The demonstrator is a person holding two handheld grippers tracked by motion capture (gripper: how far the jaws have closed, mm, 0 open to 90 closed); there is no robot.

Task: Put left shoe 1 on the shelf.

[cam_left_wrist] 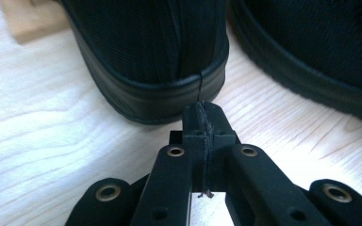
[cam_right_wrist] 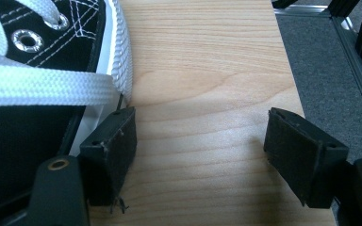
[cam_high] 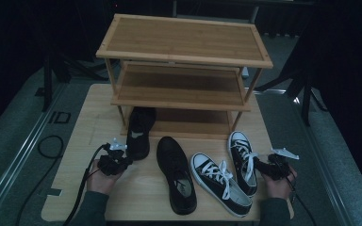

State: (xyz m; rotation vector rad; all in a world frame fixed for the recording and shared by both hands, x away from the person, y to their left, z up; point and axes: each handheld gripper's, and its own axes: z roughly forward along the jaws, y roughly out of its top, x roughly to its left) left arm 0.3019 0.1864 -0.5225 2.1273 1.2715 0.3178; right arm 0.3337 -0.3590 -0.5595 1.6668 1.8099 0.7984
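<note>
Two all-black shoes, black sneakers with white laces, tan rack.

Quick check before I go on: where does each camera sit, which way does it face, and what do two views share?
High view: above the person's side, looking forward and down on the shoe rack; forearms show.
Left gripper view: on the left gripper, shut jaws pointing at the black shoe heel.
Right gripper view: on the right gripper, open beside the laced sneaker.
Shared: high and right gripper views show that sneaker.

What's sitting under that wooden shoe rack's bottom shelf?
One black shoe has its toe pushed in at the left of the wooden shoe rack. How far in the toe reaches is hidden, and the shadowed space behind cannot be made out.
</note>
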